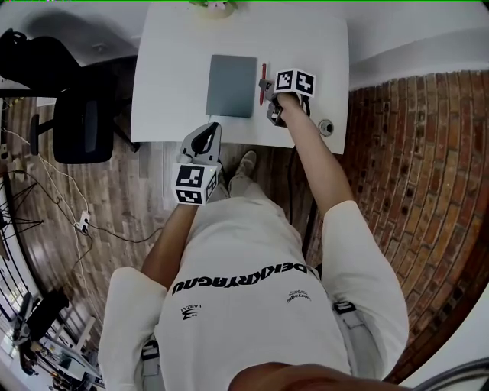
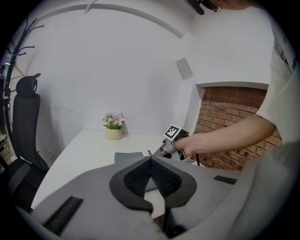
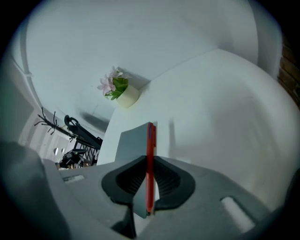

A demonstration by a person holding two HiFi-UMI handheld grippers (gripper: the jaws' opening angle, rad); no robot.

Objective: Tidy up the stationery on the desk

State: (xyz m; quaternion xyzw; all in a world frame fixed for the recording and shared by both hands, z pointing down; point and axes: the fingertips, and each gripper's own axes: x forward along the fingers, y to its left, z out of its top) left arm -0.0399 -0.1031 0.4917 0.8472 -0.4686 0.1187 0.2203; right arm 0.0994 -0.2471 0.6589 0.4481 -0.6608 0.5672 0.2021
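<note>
Pen (image 3: 150, 140) tight in right gripper (image 3: 150, 163)

Overhead, two low views; probably common desk (image 1: 172, 84)

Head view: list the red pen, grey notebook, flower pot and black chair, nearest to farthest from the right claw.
1. Red pen: held in the right claw.
2. Grey notebook: flat on the desk, just left of it.
3. Flower pot: at the desk's far edge.
4. Black chair: beyond the desk's left side.
</note>
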